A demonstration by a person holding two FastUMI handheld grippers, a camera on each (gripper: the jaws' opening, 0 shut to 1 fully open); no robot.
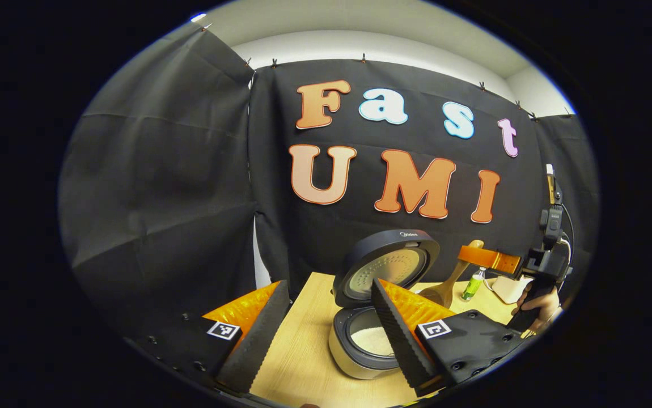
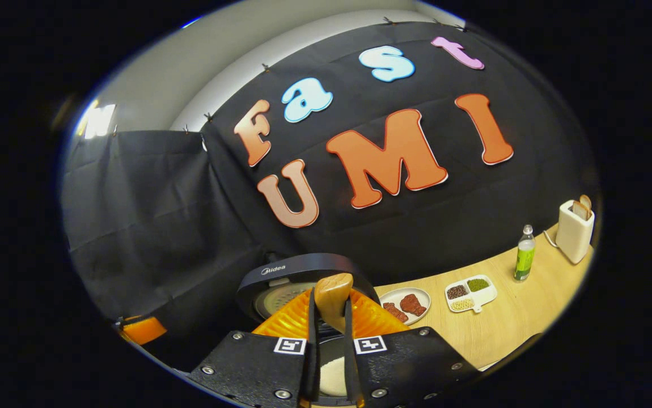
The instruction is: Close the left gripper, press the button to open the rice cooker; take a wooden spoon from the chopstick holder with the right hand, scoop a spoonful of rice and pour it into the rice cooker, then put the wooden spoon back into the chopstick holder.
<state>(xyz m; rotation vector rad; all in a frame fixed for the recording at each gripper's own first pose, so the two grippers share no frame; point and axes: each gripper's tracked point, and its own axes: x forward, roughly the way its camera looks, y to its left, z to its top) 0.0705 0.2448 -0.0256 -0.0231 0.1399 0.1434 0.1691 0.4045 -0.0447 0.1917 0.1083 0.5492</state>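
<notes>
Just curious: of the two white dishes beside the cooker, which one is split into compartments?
The squarish tray, nearer the green bottle; the round plate is undivided.

Black cloth wall (image 1: 161,187), wooden table (image 2: 524,317)

The right gripper (image 2: 330,340) has both fingers pressed on the handle of the wooden spoon (image 2: 333,300), which stands up between them. Behind it the rice cooker (image 2: 280,275) sits with its lid raised, white rice (image 2: 333,375) visible below. On the wooden table (image 2: 507,323) lie a plate (image 2: 405,303), a divided tray (image 2: 470,293) (three sorts of beans), a green bottle (image 2: 525,253) and a toaster (image 2: 574,229).
</notes>
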